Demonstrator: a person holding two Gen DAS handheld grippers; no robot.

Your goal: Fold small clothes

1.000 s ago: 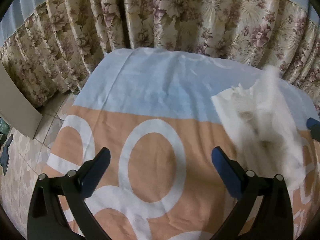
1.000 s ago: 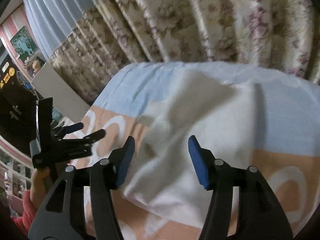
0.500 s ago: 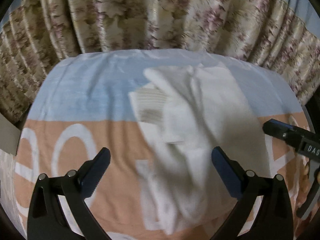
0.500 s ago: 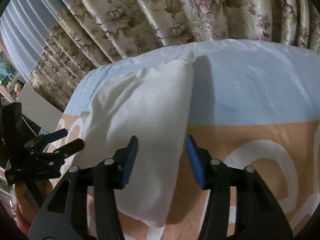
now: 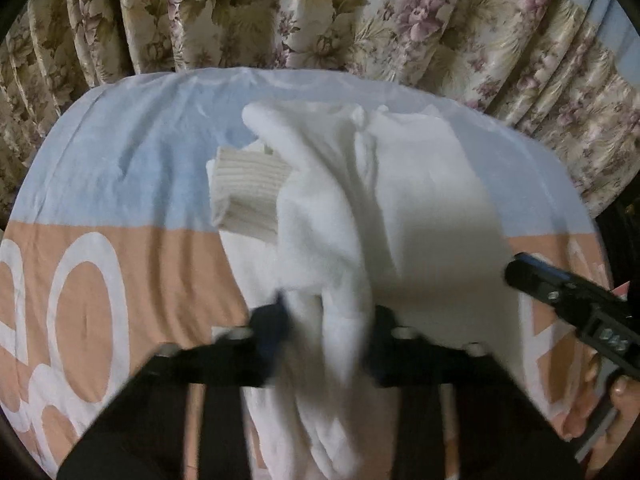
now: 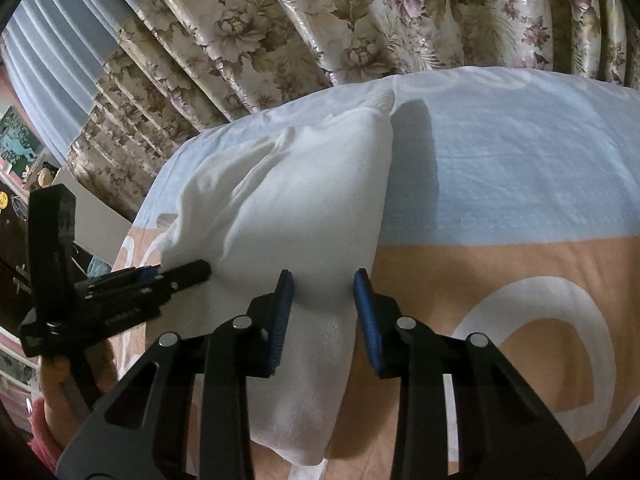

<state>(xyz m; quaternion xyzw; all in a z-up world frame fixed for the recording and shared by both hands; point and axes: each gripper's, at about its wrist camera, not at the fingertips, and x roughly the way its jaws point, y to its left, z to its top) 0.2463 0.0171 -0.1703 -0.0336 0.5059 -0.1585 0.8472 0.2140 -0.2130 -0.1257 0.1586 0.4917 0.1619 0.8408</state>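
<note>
A small white garment [image 5: 384,216] with a ribbed cream cuff [image 5: 248,192] lies crumpled on the bed [image 5: 120,160]. My left gripper [image 5: 326,320] is closing around a bunched fold at the garment's near edge; its jaws are blurred and nearly together on the cloth. In the right wrist view the same garment [image 6: 304,200] lies in front of my right gripper [image 6: 322,300], whose blue pads [image 6: 366,300] stand a little apart astride the garment's near right edge. The left gripper also shows in the right wrist view [image 6: 176,280], at the cloth's left side.
The bed has a light blue and orange sheet with white rings [image 6: 540,320]. Floral curtains [image 5: 320,12] hang right behind the bed. A pale board [image 6: 96,220] leans beside the bed at the left. The right gripper's body [image 5: 568,300] shows at the right.
My left gripper has narrowed from wide open onto the garment's near fold. My right gripper has narrowed slightly and sits closer to the garment's right edge.
</note>
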